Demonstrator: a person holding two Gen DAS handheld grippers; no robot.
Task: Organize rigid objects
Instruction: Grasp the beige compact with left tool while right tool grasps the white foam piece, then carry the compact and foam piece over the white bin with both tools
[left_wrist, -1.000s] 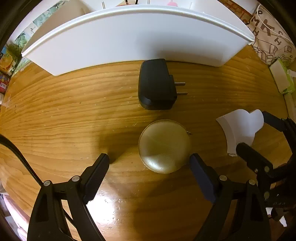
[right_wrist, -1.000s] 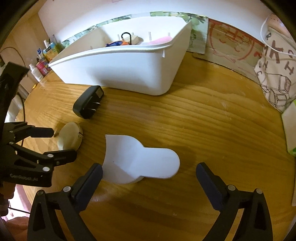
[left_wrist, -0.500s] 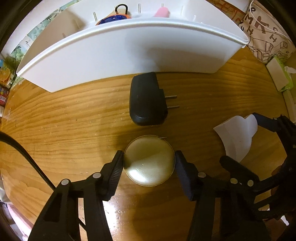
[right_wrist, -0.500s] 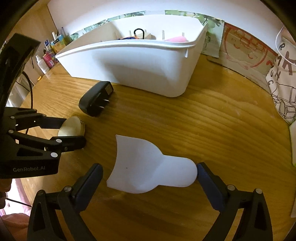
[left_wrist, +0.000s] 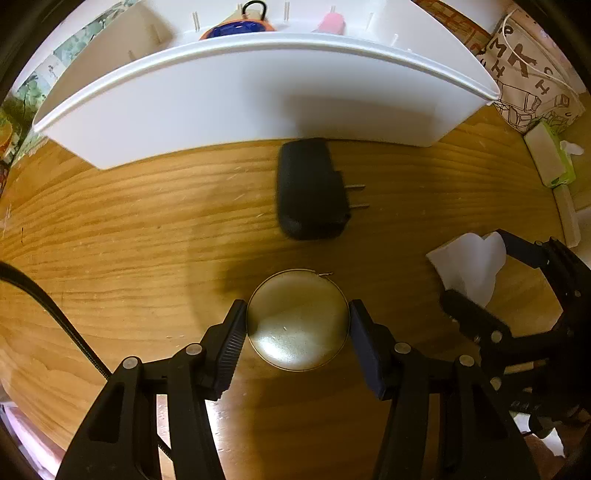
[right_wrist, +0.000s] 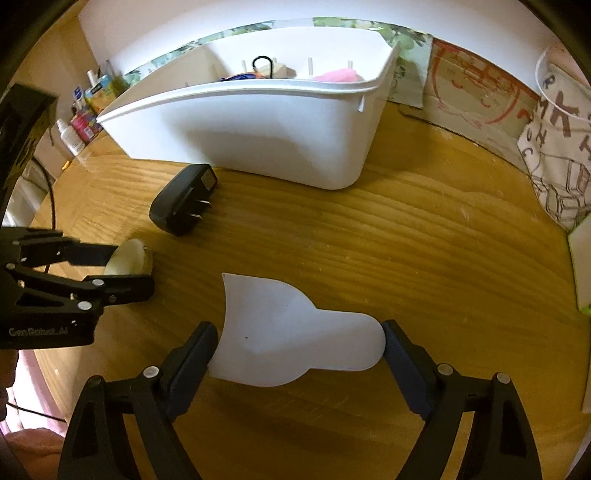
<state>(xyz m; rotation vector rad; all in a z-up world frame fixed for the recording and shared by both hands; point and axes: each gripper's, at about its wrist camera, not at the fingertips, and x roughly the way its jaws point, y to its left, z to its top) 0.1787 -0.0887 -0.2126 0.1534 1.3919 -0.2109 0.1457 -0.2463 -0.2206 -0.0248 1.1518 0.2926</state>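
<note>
A round gold tin (left_wrist: 297, 321) lies on the wooden table (left_wrist: 129, 221), and my left gripper (left_wrist: 297, 332) points straight down with both pads pressed against its sides. From the right wrist view the left gripper (right_wrist: 125, 269) and the tin (right_wrist: 127, 254) sit at the left. A white scoop (right_wrist: 295, 339) lies flat between the fingers of my right gripper (right_wrist: 299, 347). Its jaws are closing, with one pad on the scoop's wide rim and the other on the handle end. A black plug adapter (left_wrist: 310, 188) lies beyond the tin, in front of the white bin (left_wrist: 258, 99).
The white bin (right_wrist: 258, 125) holds a blue item (left_wrist: 236, 29) and a pink item (left_wrist: 330, 24). A printed cloth bag (right_wrist: 557, 155) stands at the right and bottles (right_wrist: 81, 122) at the back left. A black cable (left_wrist: 55, 321) crosses the table's left side.
My left gripper has closed from wide open onto the gold tin. My right gripper has come forward around the scoop, and its fingers have narrowed until they touch the scoop's two ends.
</note>
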